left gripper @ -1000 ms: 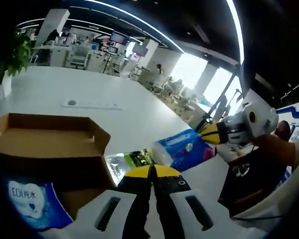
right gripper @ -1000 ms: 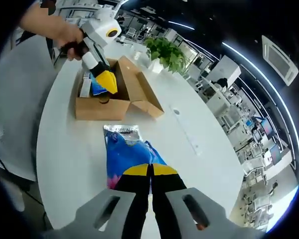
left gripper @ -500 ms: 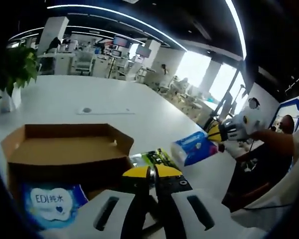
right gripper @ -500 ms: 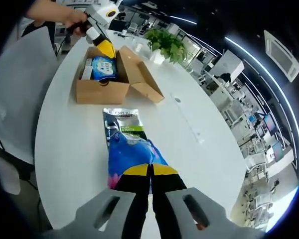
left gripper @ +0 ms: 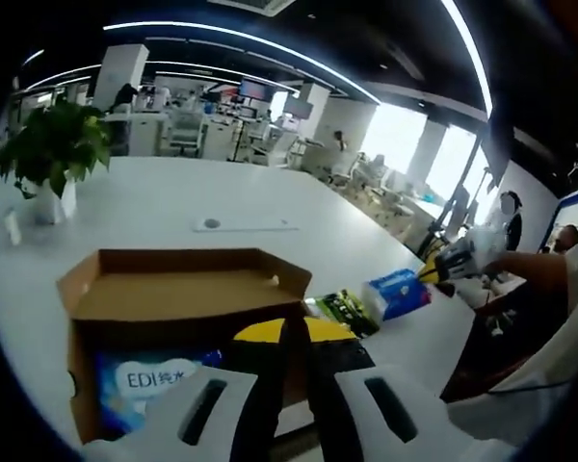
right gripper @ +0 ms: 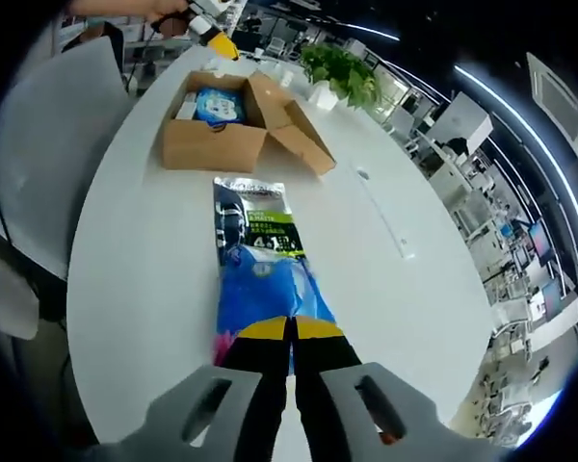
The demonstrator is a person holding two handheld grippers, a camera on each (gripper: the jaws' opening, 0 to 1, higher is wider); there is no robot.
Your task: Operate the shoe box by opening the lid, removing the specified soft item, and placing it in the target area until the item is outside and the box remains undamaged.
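The brown shoe box [left gripper: 188,298] stands open on the white table, its lid flap folded back. A blue "EDI" soft pack [left gripper: 149,378] lies inside it. My left gripper [left gripper: 291,332] is shut and empty, just in front of the box. My right gripper [right gripper: 289,329] is shut on a second blue soft pack [right gripper: 270,289], held out over the table far from the box [right gripper: 217,130]. In the left gripper view that pack [left gripper: 397,292] hangs from the right gripper [left gripper: 428,274] at the right. The left gripper [right gripper: 215,38] shows beyond the box in the right gripper view.
A green and black packet [right gripper: 255,226] lies flat on the table [right gripper: 144,250] between box and held pack; the packet [left gripper: 342,308] sits right of the box. A potted plant [left gripper: 53,144] stands behind the box. A grey chair [right gripper: 39,144] borders the table edge.
My right gripper has carried the blue pack farther from the box. My left gripper has drawn back from the box's inside to just outside it.
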